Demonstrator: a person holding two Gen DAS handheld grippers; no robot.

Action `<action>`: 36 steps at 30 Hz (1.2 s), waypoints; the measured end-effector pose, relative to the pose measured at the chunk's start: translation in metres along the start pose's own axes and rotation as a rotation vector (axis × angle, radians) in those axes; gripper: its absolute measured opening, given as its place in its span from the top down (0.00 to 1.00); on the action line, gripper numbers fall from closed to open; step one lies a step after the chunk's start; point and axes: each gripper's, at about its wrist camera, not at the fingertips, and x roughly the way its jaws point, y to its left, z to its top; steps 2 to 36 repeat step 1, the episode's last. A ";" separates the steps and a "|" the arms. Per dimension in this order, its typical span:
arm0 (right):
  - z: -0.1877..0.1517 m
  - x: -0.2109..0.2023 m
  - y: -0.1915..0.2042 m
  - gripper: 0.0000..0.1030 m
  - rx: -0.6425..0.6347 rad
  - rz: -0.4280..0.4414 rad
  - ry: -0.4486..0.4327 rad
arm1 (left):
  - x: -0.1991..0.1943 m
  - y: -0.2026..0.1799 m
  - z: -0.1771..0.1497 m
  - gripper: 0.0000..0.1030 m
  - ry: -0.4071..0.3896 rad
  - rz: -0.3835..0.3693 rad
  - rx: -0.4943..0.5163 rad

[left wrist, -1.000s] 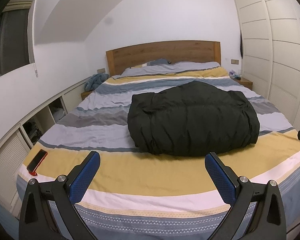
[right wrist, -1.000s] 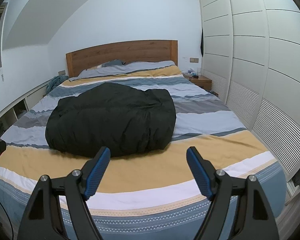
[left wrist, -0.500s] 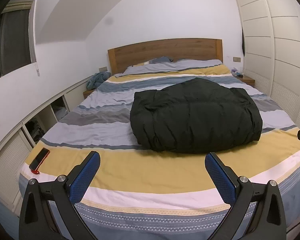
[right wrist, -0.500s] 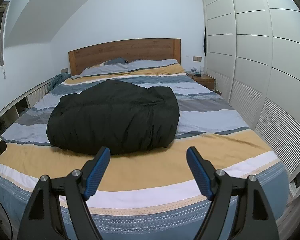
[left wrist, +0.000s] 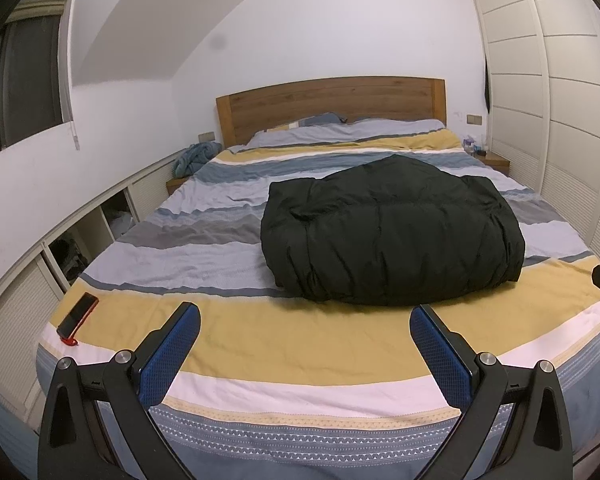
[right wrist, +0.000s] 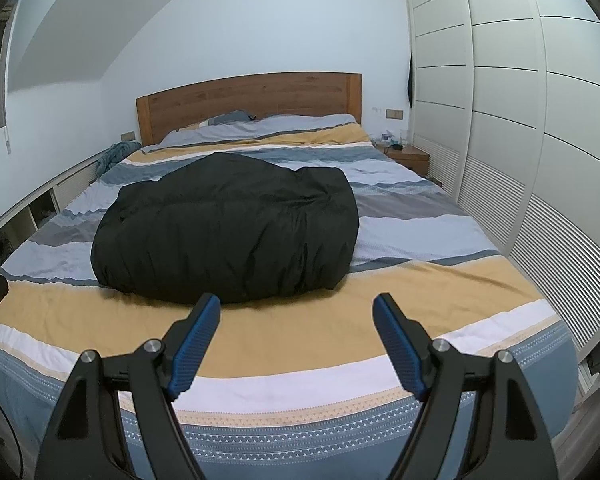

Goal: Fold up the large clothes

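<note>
A black puffy jacket (left wrist: 392, 236) lies folded into a thick bundle on the striped bed (left wrist: 300, 340), also seen from the right as the jacket (right wrist: 228, 236) on the bed (right wrist: 420, 292). My left gripper (left wrist: 305, 312) hangs open over the yellow stripe at the foot of the bed, short of the jacket, with nothing between its blue pads. My right gripper (right wrist: 296, 304) is open too, just in front of the jacket's near edge, touching nothing. A part of each gripper shows at the other view's edge.
A phone in a red case (left wrist: 78, 314) lies at the bed's near left corner. Low cabinets (left wrist: 60, 252) line the left wall, a white wardrobe (right wrist: 520, 160) the right. A wooden headboard (left wrist: 332, 100), pillows, a blue cloth (left wrist: 196, 156) and a nightstand (right wrist: 408, 156) are at the far end.
Both views have drifted slightly, so the jacket sits a little higher in the frames. Both grippers stay open and the jacket has not moved.
</note>
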 end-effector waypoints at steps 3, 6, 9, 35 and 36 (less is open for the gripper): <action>0.000 0.000 0.000 0.24 -0.001 0.000 0.000 | 0.000 0.001 0.000 0.00 0.002 -0.001 -0.001; 0.000 0.000 0.000 0.24 -0.001 0.000 0.000 | 0.000 0.001 0.000 0.00 0.002 -0.001 -0.001; 0.000 0.000 0.000 0.24 -0.001 0.000 0.000 | 0.000 0.001 0.000 0.00 0.002 -0.001 -0.001; 0.000 0.000 0.000 0.24 -0.001 0.000 0.000 | 0.000 0.001 0.000 0.00 0.002 -0.001 -0.001; 0.000 0.000 0.000 0.24 -0.001 0.000 0.000 | 0.000 0.001 0.000 0.00 0.002 -0.001 -0.001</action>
